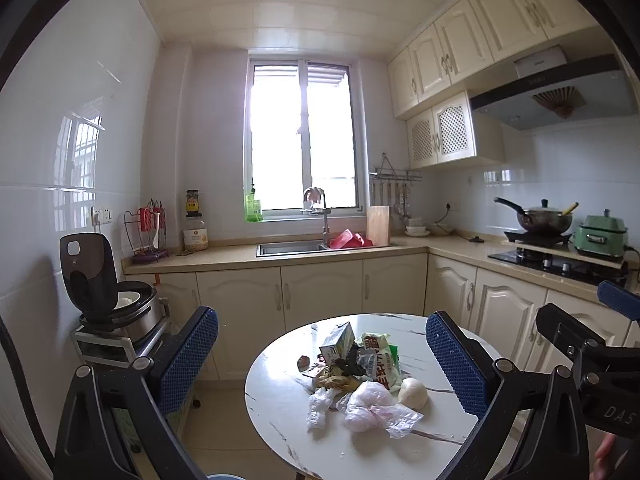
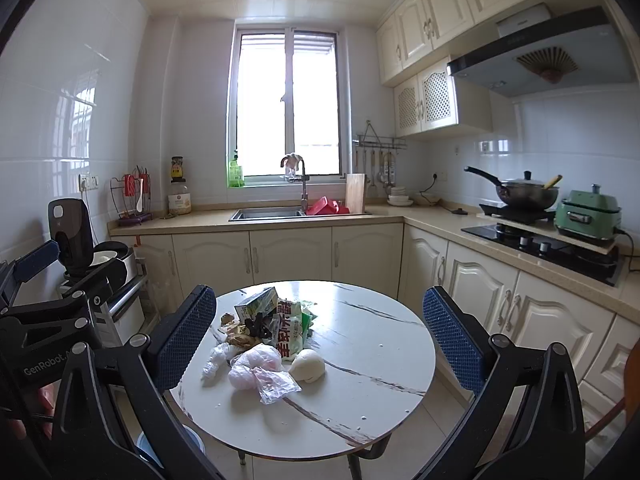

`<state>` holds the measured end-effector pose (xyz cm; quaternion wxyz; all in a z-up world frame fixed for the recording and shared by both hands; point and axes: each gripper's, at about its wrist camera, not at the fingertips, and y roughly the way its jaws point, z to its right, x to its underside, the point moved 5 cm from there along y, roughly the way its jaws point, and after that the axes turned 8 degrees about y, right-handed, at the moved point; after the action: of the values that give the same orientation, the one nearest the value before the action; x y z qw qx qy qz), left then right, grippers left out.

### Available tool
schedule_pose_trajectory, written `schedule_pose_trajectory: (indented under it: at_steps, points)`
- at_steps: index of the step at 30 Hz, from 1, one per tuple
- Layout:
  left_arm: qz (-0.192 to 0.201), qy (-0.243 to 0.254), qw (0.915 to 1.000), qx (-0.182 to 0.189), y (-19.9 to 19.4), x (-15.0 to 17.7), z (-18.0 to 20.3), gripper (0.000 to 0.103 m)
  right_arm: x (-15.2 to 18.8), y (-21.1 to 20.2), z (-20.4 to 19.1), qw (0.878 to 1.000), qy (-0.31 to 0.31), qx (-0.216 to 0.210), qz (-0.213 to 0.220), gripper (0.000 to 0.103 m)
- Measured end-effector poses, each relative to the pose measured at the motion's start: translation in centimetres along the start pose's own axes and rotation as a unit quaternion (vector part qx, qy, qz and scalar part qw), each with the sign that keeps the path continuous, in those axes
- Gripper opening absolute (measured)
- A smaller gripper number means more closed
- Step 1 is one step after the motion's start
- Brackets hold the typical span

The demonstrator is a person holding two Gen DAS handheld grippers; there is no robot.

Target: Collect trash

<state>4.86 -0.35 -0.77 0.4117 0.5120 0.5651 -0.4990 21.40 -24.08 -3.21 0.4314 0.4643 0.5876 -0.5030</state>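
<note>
A pile of trash (image 1: 356,376) lies on a round white marble-look table (image 1: 280,440): a small carton (image 1: 338,344), a green and white snack wrapper (image 1: 380,360), crumpled clear and pink plastic bags (image 1: 372,408), and a white bun (image 1: 413,393). The same pile (image 2: 264,344) shows in the right wrist view on the table (image 2: 360,360). My left gripper (image 1: 320,364) is open and empty, held above and short of the pile. My right gripper (image 2: 320,344) is open and empty, to the right of the left one, also short of the pile.
Kitchen counter (image 1: 224,258) with a sink (image 1: 292,248) runs along the back wall. A stove with a pan (image 1: 540,220) is at the right. An open rice cooker (image 1: 116,300) stands on a cart at the left. A blue bin rim (image 2: 168,448) shows below the table.
</note>
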Motion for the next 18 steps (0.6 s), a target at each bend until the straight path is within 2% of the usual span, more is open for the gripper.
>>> schedule_pose_trajectory:
  at_steps: [18]
  points:
    - [0.001,0.001,1.0000,0.000,-0.40,-0.04,0.02,0.102,0.29,-0.04,-0.28,1.000,0.001,0.000,0.001,0.103]
